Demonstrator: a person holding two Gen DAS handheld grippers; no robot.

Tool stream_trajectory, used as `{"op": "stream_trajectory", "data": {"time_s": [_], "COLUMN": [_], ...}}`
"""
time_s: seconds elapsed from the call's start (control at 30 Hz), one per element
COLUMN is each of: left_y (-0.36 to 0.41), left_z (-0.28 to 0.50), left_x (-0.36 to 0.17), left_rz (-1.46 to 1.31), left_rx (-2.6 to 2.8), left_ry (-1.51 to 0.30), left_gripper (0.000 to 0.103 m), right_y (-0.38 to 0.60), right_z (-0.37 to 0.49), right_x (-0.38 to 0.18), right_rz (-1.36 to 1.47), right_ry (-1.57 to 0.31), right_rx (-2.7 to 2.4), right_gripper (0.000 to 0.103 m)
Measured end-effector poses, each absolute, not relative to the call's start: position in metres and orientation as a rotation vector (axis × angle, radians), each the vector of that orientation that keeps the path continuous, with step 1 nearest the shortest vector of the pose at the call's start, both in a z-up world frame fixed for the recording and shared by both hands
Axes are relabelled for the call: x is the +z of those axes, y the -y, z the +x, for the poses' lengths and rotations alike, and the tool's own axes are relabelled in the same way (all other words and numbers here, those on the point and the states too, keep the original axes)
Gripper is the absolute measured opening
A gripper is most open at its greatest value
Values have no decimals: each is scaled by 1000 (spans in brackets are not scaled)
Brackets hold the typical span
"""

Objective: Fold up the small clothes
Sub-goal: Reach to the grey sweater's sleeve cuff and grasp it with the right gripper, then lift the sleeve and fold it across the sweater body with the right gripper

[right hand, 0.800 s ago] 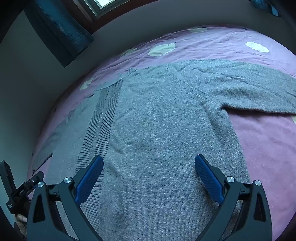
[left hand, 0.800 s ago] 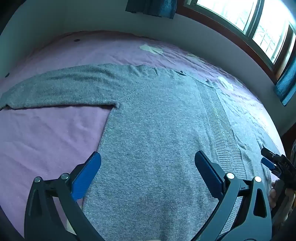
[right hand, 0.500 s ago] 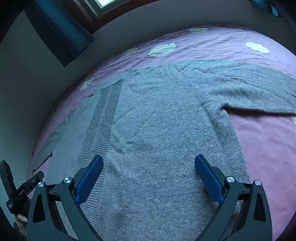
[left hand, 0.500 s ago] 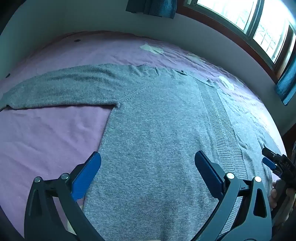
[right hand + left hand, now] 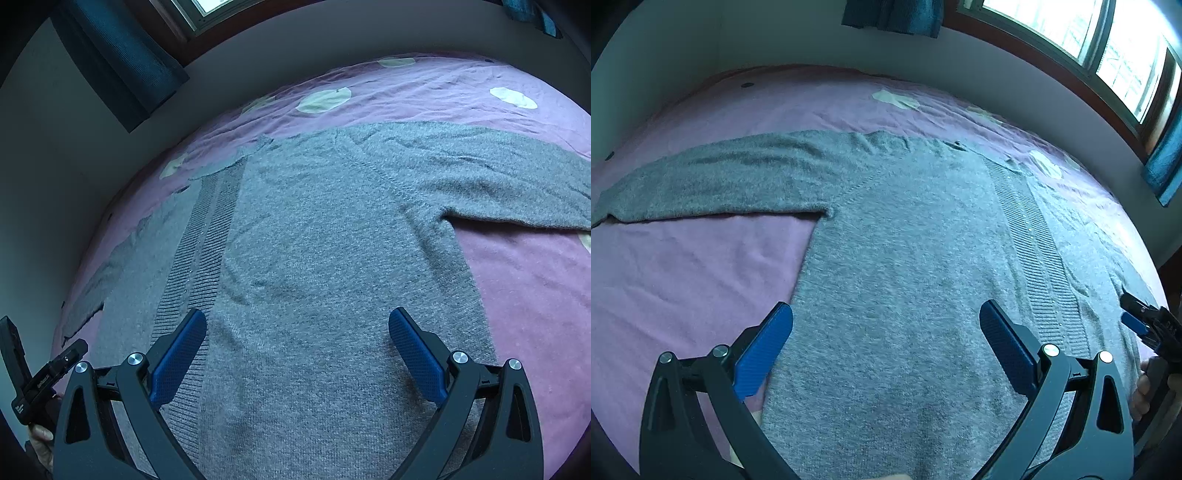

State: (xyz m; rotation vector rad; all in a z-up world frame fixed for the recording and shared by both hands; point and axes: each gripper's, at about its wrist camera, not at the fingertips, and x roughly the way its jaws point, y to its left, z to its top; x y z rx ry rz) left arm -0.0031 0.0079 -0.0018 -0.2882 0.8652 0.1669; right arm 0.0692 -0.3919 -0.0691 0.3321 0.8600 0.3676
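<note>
A grey knitted cardigan (image 5: 905,266) lies flat and spread out on a purple bedspread (image 5: 683,280), with a ribbed button band (image 5: 1030,251) down its middle. One sleeve (image 5: 713,177) stretches out to the left in the left wrist view, the other sleeve (image 5: 498,177) to the right in the right wrist view. My left gripper (image 5: 886,332) is open and empty above the cardigan's lower left half. My right gripper (image 5: 297,336) is open and empty above the cardigan (image 5: 314,258) on its lower right half. Each gripper shows at the edge of the other's view.
The bedspread (image 5: 535,295) has pale round patches (image 5: 325,99). A grey wall (image 5: 812,44) runs behind the bed, with a window (image 5: 1108,48) and dark teal curtains (image 5: 118,62). The bed's edge lies near the wall beyond the cardigan.
Both grippers have shifted only slightly over the cardigan. The cardigan has not moved and both grippers stay open.
</note>
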Motion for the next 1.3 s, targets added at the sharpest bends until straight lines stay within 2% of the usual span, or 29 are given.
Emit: {"op": "stream_trajectory", "data": {"time_s": [0.23,0.5,0.53,0.57,0.63,0.8,1.2,1.23,1.3], "left_y": [-12,-18,-20,-22,-24,-36,-44,-44,-43], "left_z": [1,0,0,-1,0,0,2,2,2], "left_x": [-3,0,1,2,2,2,-11,-11,-11], "left_rz": [-325,-365,-369,-373,-328,-332,-370,-370,-375], "left_rx": [139,112,116,119,154,186,191,188,178], "left_ry": [-884,-834,-828,-820,-847,-857,-908,-907,-904], "left_gripper": [101,101,101,101,101,101,101,101,101], "right_y": [449,601,619,640,677,742,793,797,797], "right_z": [75,82,80,77,70,50,74,87,94], "right_x": [-54,-68,-72,-77,-92,-122,-135,-132,-133], "right_rz": [380,672,710,760,889,1114,1221,1216,1194], "right_ry": [-780,-727,-720,-716,-710,-644,-483,-493,-531], "right_rx": [222,-43,-74,-102,-137,-225,-299,-307,-340], "right_gripper": [98,96,92,78,67,66,63,59,44]}}
